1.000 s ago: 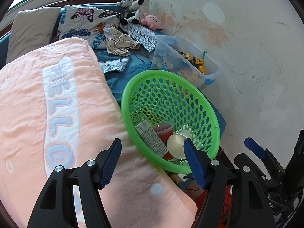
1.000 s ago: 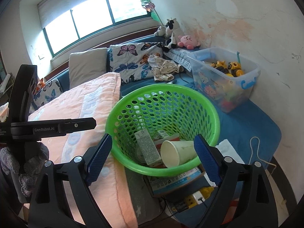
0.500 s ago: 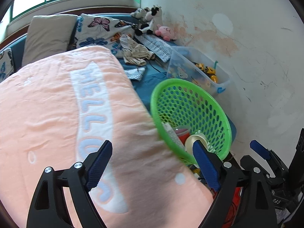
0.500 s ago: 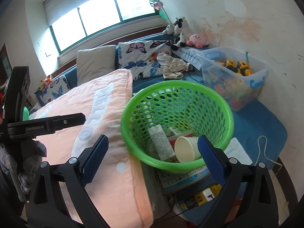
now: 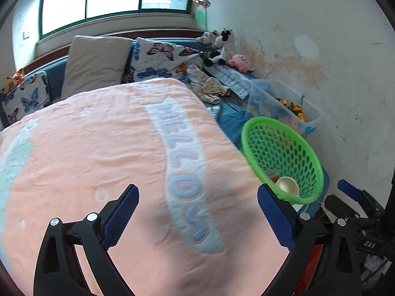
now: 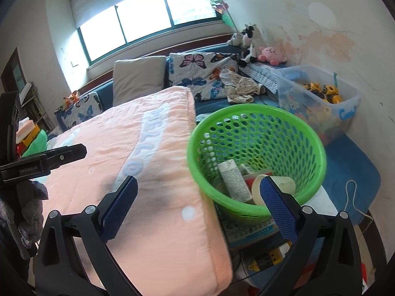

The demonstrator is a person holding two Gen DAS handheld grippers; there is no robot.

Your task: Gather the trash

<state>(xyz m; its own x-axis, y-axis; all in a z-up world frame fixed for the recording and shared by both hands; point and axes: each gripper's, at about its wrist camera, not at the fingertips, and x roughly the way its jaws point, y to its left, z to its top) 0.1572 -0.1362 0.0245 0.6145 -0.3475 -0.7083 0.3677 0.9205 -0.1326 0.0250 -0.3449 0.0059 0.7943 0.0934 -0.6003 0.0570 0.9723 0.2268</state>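
A green perforated basket [image 6: 246, 108] stands beside the bed and holds a paper cup [image 6: 287, 183], a white carton [image 6: 233, 180] and a red item. In the left wrist view the basket [image 5: 284, 153] sits at the right with the cup [image 5: 286, 185] showing over its rim. My left gripper [image 5: 197, 192] hovers over the pink blanket, its jaws opening with nothing between them. My right gripper [image 6: 198, 182] hangs at the basket's near rim, its jaws also opening and empty.
A pink "HELLO" blanket [image 5: 98, 160] covers the bed. Pillows [image 6: 138, 79], crumpled clothes and plush toys lie behind. A clear toy box [image 6: 318, 103] stands by the wall. A booklet [image 6: 246, 231] and a power strip [image 6: 269, 256] lie under the basket.
The left gripper swung left and up from the basket to over the blanket, its jaws widening. The right gripper drifted left, its jaws spreading a little more.
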